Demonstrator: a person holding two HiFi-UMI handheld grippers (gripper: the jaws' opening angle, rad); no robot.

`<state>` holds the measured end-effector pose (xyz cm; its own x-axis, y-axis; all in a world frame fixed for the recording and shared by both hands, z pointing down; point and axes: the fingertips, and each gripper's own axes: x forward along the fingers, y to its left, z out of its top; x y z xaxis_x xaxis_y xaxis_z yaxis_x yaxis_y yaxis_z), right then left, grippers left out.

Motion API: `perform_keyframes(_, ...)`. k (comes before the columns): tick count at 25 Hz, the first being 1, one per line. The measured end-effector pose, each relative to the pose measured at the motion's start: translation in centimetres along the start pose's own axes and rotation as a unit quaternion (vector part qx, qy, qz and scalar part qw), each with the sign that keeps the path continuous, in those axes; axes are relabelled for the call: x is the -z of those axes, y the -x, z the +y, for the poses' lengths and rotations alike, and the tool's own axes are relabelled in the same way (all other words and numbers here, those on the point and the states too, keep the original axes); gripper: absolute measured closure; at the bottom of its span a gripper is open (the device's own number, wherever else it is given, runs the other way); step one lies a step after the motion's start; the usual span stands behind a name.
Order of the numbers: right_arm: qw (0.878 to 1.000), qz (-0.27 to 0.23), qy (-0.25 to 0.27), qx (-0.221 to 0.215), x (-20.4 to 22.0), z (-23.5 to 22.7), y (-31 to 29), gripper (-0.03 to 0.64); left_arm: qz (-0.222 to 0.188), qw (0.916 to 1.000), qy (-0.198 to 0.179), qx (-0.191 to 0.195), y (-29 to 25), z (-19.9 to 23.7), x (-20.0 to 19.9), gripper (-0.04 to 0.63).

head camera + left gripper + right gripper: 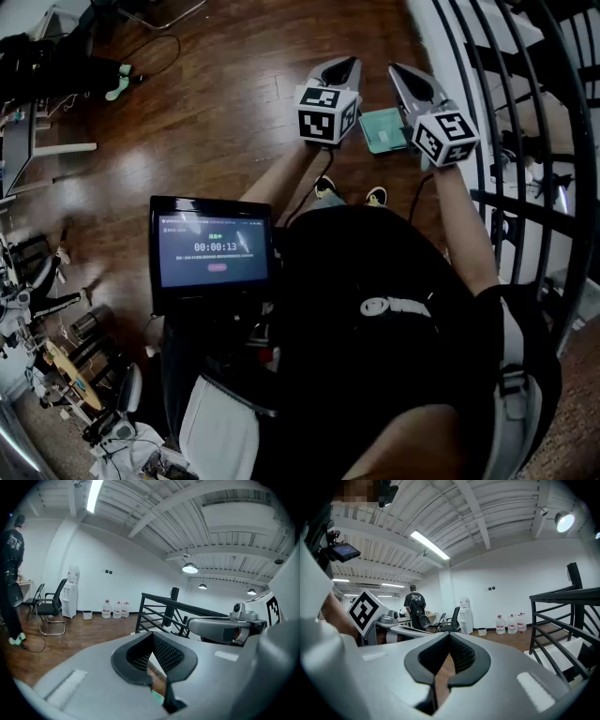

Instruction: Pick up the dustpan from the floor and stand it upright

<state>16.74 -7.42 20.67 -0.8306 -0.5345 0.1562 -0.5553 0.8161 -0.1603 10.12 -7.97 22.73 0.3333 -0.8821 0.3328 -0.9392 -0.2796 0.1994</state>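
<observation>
The dustpan (pixel 382 129) is a flat teal thing lying on the wooden floor, between and beyond my two grippers in the head view. My left gripper (pixel 345 66) is held out over the floor just left of it, jaws shut and empty. My right gripper (pixel 397 71) hovers just right of it, also shut with nothing in it. In the left gripper view the jaws (pixel 151 657) are closed, and a teal sliver of the dustpan (pixel 157 697) shows through the gap below them. The right gripper view shows its closed jaws (pixel 443 662) with only wooden floor behind.
A black railing (pixel 525 141) and a white ledge run along the right. A screen (pixel 214 248) hangs at my chest. A person (pixel 11 573) stands far left near an office chair (pixel 51 606). Water bottles (pixel 116 609) line the back wall.
</observation>
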Motion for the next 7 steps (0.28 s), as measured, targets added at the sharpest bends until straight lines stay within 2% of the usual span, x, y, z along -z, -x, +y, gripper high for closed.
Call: perform_keyframes(7,1.000,0.004,0.010,-0.006,0.01,0.84,-1.14,0.615,-0.007,1.0000,-0.002,-0.003,0.40,1.20,-0.43,0.575)
